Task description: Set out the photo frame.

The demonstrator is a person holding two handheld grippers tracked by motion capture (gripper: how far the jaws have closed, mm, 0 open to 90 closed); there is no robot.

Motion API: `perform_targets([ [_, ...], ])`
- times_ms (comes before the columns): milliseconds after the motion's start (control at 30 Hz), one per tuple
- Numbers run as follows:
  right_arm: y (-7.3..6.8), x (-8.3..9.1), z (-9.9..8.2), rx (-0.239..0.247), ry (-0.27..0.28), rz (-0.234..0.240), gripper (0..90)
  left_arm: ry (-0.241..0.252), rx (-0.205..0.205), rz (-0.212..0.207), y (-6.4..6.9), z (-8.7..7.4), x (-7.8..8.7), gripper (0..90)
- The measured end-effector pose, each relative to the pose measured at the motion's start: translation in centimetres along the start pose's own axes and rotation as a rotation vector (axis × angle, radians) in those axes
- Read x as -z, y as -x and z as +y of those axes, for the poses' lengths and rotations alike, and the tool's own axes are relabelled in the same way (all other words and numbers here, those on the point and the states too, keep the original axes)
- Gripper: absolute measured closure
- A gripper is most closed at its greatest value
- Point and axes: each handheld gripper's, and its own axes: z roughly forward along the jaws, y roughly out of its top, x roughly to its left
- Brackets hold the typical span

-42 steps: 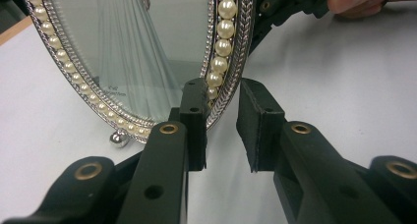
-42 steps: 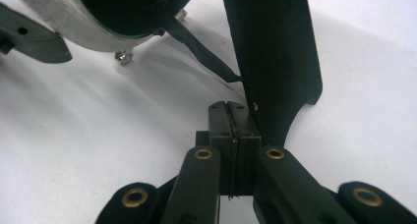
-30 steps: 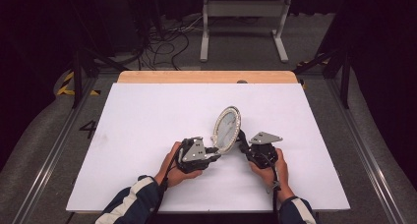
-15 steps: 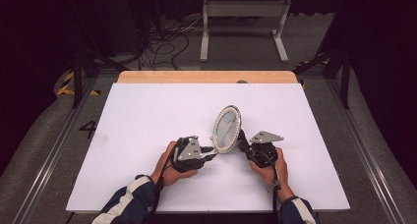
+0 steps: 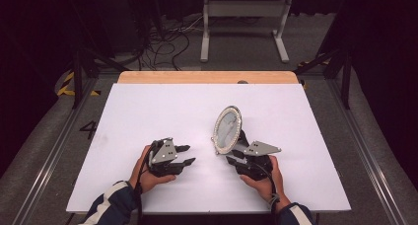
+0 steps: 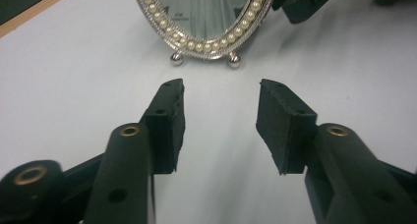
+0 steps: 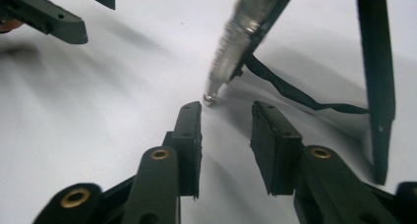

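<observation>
An oval mirror (image 5: 227, 130) with a pearl-bead rim stands upright on its small ball feet on the white table (image 5: 148, 111). In the left gripper view the mirror (image 6: 206, 17) faces me, a short way beyond my left gripper (image 6: 221, 94). Its jaws have just been opening and have nothing between them. My left gripper (image 5: 185, 156) sits to the left of the mirror, apart from it. My right gripper (image 5: 230, 155) points at the mirror's base from the right. Its jaws have also just been opening. My right gripper (image 7: 223, 108) is empty, just short of the mirror's edge (image 7: 246, 32).
Behind the mirror its black prop leg (image 7: 376, 86) reaches the table, and a thin black cord (image 7: 305, 96) runs from it to the frame. A wooden strip (image 5: 207, 77) borders the table's far edge. Cables and a metal stand lie on the floor beyond.
My left gripper has drawn back to the left, away from the mirror, and its jaws stand wider. My right gripper's jaws have opened. The mirror has stayed where it was.
</observation>
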Motion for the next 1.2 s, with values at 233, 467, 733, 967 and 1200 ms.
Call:
perform_targets([
  [233,-0.7,-0.4,0.7,-0.025,0.025,-0.021,54.6,-0.050,0.030,0.052,0.1,-1.6,1.4,32.6],
  [467,-1.2,-1.5,1.3,-0.077,0.063,-0.057,49.7,-0.102,0.075,0.078,-0.2,-3.0,2.4,22.4],
  [733,-1.7,-3.5,1.3,-0.114,0.086,-0.124,53.1,-0.105,0.051,0.082,0.3,-2.9,2.5,25.0],
  [967,-1.6,-3.7,1.4,-0.134,0.148,-0.179,56.1,-0.102,0.069,0.089,0.1,-3.1,2.4,22.5],
  [1200,-0.6,-3.0,1.7,-0.109,0.136,-0.143,66.2,-0.103,0.071,0.081,0.0,-3.0,2.4,22.5],
])
